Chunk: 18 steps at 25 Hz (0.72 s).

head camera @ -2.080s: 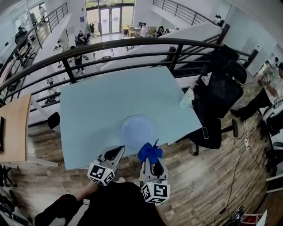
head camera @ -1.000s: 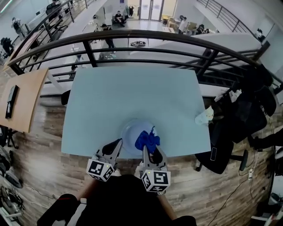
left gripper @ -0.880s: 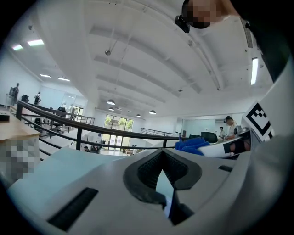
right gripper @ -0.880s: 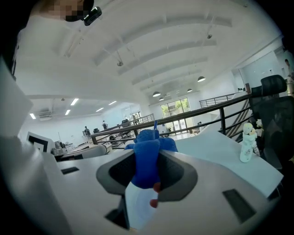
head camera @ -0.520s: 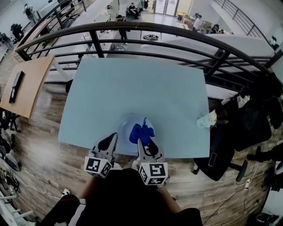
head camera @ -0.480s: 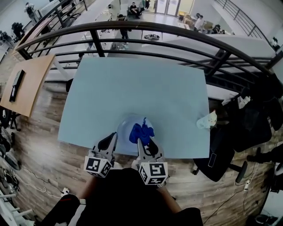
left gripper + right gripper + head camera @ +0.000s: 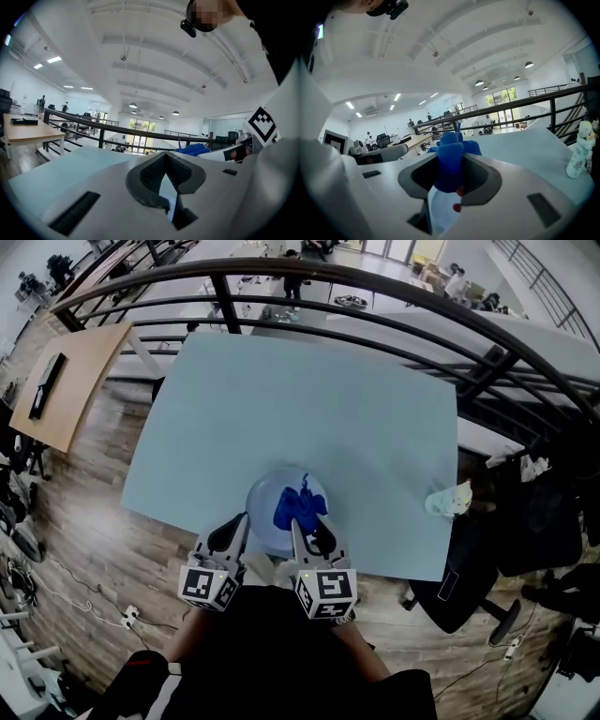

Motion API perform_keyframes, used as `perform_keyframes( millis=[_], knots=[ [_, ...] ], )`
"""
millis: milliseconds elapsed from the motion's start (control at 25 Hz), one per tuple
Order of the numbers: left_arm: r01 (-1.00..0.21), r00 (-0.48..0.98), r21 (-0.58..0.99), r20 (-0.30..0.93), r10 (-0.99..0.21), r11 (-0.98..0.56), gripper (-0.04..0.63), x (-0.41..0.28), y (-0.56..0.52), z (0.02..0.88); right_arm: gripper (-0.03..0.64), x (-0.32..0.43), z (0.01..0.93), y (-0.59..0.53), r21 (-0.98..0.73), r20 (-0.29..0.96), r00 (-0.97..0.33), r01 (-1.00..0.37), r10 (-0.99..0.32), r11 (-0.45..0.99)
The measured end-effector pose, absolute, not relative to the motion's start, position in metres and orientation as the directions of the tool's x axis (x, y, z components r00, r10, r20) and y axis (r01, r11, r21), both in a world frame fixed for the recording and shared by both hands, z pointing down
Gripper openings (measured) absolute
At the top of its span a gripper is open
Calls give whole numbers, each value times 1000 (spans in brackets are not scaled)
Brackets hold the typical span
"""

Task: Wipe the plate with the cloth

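- Blue cloth (image 7: 298, 506) lies bunched on the pale plate (image 7: 263, 517) at the table's (image 7: 328, 409) near edge.
- We see the right gripper (image 7: 307, 524) pinching this cloth.
- We see the left gripper (image 7: 239, 522) closed on nothing, beside the plate's left rim.

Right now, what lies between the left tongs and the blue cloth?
Only a bare strip of the round pale-blue plate separates the left tongs from the crumpled blue cloth; the head view shows it.
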State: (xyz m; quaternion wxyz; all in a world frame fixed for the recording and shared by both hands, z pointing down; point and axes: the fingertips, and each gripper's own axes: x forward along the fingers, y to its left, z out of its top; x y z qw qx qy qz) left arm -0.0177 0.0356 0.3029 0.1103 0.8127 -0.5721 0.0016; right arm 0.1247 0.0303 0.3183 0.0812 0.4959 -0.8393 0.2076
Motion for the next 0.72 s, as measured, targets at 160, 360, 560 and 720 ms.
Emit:
perform_keyframes(
  millis=[160,360,560,720],
  knots=[
    [-939,321,179,151,-935,-294,0,-21,38,313,118,121,332,29,-272,372,-518,-854,-770,443],
    [-941,316,184,174,-933,-284,2,-26,35,322,118,111,344,24,-267,398,-530,-848,-748,458],
    [-938,323,193,194,-926,-286,2,-35,26,336,118,98,360,16,-269,429,-530,-848,-731,457],
    [-937,325,204,222,-919,-283,2,-39,18,345,118,90,380,13,-272,476,-526,-850,-705,451]
  ],
)
